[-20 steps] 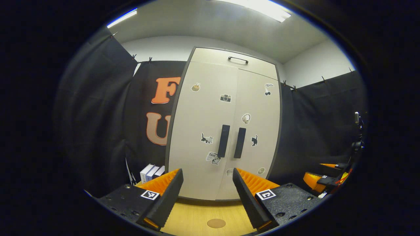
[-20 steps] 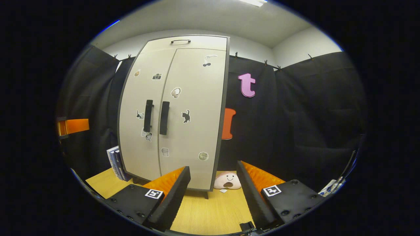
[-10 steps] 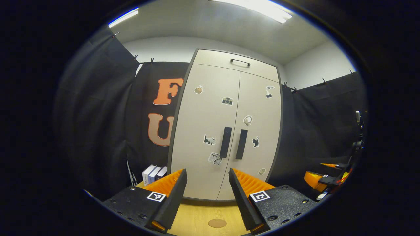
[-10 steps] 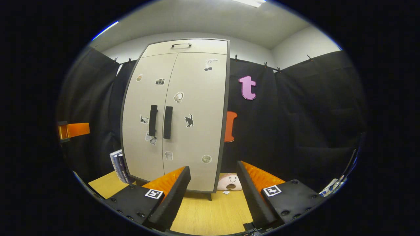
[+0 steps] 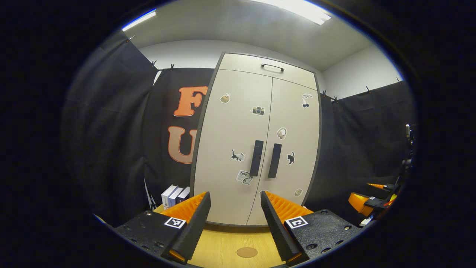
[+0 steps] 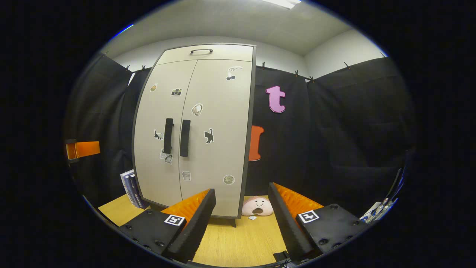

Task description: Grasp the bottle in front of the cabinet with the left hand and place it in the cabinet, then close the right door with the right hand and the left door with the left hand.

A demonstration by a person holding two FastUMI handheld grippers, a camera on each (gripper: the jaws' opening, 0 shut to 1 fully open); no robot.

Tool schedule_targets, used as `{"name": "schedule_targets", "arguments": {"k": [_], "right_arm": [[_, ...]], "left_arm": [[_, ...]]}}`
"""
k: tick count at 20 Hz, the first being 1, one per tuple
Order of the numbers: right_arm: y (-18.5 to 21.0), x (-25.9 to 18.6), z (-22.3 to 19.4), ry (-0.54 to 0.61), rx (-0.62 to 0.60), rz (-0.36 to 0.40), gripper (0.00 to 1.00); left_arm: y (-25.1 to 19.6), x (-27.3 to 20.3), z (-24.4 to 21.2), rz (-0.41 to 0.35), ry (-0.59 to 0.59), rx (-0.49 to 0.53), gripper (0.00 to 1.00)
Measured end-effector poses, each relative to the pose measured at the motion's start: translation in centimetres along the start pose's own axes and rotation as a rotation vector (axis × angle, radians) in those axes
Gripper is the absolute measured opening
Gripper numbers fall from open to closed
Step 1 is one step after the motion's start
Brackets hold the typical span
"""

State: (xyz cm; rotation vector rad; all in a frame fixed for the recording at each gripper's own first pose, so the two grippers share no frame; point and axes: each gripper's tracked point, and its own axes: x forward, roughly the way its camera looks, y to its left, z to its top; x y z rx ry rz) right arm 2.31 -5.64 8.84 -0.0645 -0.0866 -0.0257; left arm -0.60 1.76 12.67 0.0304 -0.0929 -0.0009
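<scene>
Cabinet (image 5: 256, 149) doors sit flush; both grippers' jaws spread, holding nothing, well back.

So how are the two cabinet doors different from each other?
The left door carries a camera sticker and a walking cat sticker; the right door carries a headphones sticker and a sitting black cat sticker. The left door's handle sits at its right edge, while the right door's handle sits at its left edge. Both are pale, shut, and have the same dark upright handle.
</scene>
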Motion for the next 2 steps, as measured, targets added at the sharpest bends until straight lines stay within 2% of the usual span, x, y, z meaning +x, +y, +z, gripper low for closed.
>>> {"name": "schedule_targets", "arguments": {"k": [2], "right_arm": [[-0.53, -0.19, 0.00, -0.003, 0.003, -0.007, 0.95]], "left_arm": [[-0.27, 0.30, -0.01, 0.004, 0.002, 0.007, 0.88]]}}
